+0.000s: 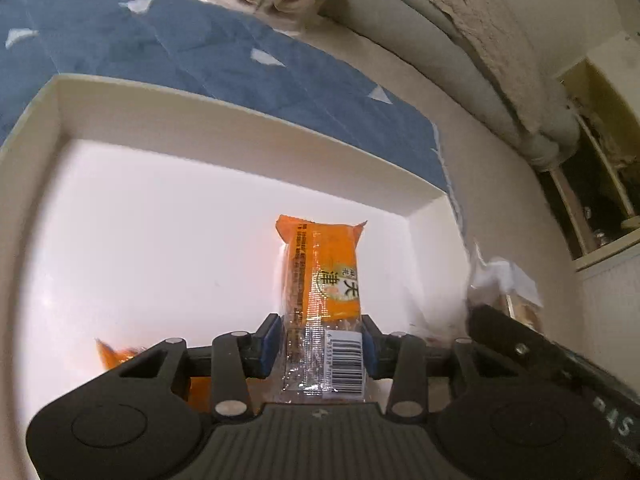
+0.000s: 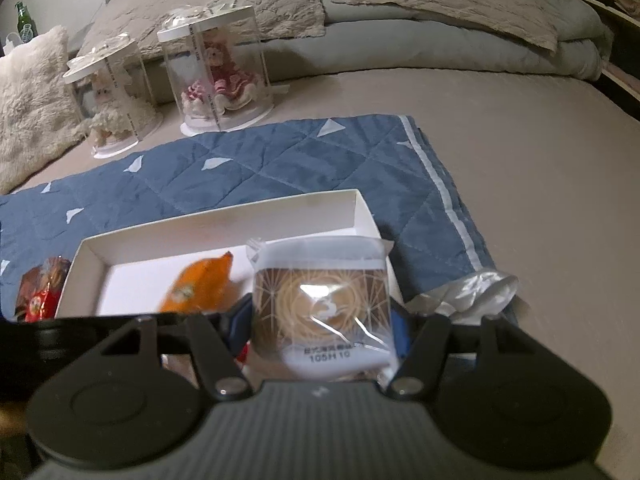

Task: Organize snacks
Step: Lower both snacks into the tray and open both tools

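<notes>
Both tools loaded above the white box (image 1: 240,128)

Left tool (image 1: 320,344) pinches the orange snack (image 1: 324,276), right tool (image 2: 320,332) the brown packet (image 2: 324,304); slick wrappers could slip and land outside the box.

Far left: two clear doll cases (image 2: 218,68) (image 2: 110,98), fluffy cushion (image 2: 30,100), green bottle (image 2: 24,20); blue quilted blanket (image 2: 280,168) nearer.

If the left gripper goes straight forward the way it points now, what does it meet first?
Probably the white floor of the box. The left gripper, shut on the orange snack packet, points down into it, so the packet's far end would likely touch first; depth is unclear.
</notes>
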Motion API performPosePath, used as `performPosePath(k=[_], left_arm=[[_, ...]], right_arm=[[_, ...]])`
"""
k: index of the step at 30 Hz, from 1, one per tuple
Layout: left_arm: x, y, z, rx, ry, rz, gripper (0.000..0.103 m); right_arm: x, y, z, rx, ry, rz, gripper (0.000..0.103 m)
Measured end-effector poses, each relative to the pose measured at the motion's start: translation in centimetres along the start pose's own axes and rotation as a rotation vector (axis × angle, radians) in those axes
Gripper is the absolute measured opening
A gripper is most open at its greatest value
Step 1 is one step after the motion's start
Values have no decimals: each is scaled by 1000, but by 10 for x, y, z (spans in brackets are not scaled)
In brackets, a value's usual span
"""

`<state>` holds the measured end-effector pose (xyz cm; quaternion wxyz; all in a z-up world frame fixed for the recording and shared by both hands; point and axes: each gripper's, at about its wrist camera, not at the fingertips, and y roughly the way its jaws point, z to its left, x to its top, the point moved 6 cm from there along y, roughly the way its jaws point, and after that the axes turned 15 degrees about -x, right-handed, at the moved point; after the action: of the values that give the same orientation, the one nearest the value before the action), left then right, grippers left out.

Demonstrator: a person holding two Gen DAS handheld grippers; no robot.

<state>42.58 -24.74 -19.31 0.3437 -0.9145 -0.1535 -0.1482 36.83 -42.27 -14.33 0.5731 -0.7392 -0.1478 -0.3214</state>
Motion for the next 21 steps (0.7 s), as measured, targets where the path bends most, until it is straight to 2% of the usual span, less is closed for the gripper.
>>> performPosePath(k=[3, 7, 10, 11, 14, 15, 16, 17, 21], left_arm=[[-1, -4, -1, 46, 36, -41, 43], [1, -17, 8, 67, -8, -87, 43], [6, -28, 9, 130, 25, -124, 44], [6, -29, 10, 141, 31, -114, 45], [1, -25, 11, 105, -5, -49, 54], [-1, -25, 10, 95, -7, -46, 56], [-2, -23, 8, 97, -1, -40, 57], [-4, -22, 5, 101, 9, -32, 57], [-8, -18, 1, 111, 36, -23, 57]], right_arm=[[-3, 2, -7, -11, 32, 12, 70], [-5, 4, -10, -12, 44, 24, 70], [-6, 4, -7, 9, 51, 20, 71], [-6, 3, -6, 20, 55, 16, 71], [-4, 1, -2, 40, 74, 0, 72], [-4, 0, -2, 37, 84, -6, 76], [-4, 0, -2, 26, 93, -10, 86], [-4, 0, -3, 13, 99, -8, 89], [-5, 0, -6, 5, 89, 6, 89]])
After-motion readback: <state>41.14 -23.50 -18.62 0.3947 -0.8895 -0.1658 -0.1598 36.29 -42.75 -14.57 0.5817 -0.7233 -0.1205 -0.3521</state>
